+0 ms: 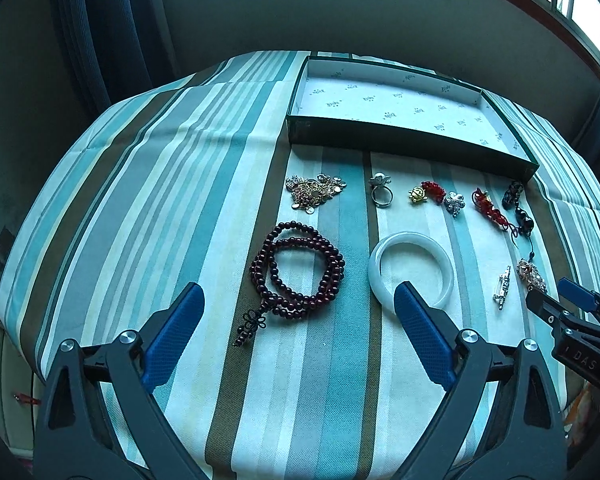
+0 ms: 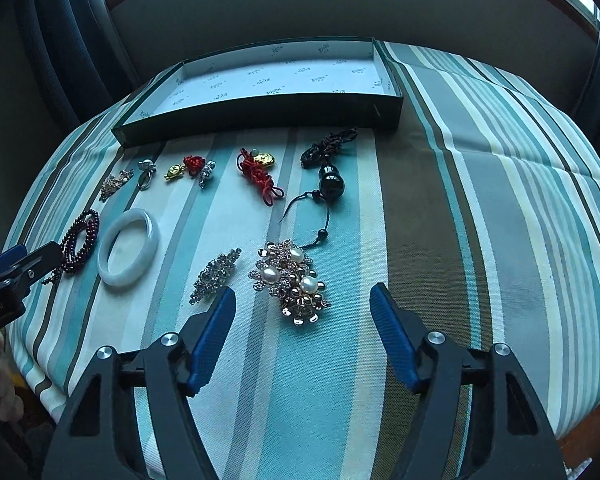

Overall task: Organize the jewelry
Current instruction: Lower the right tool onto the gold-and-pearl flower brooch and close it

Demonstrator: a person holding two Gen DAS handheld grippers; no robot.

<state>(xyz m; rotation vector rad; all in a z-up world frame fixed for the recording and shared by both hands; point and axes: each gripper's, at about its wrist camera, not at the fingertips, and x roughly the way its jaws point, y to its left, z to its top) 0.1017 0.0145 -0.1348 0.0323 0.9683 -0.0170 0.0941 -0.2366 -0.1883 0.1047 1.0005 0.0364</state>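
Nearest the lens: you are holding the left gripper (image 1: 298,304) spread wide over the striped cloth (image 1: 148,184), nothing between its blue pads. The dark red bead string (image 1: 300,272) is lying just beyond the left pad, and the white bangle (image 1: 412,268) is partly hidden behind the right pad.

You are holding the right gripper (image 2: 302,304) with jaws apart too, narrower than the left, gripping nothing. The pearl brooch (image 2: 290,280) is sitting just ahead of the gap between its pads, with the long crystal pin (image 2: 216,274) just beside the left pad.

The box (image 1: 400,136) is waiting empty at the far edge, with every piece outside it.

Risks, as judged:
- The black cord (image 2: 324,224) is running from the brooch to the large black bead (image 2: 331,178). If they are joined, lifting one is likely dragging the other across the red knot charm (image 2: 256,176).
- The bead string is coiled loosely, so one pinched loop may trail or snag.
- The bangle looks smooth and hard, so it may slip from a shallow pinch.
- Both grippers are working near each other, so they may collide.
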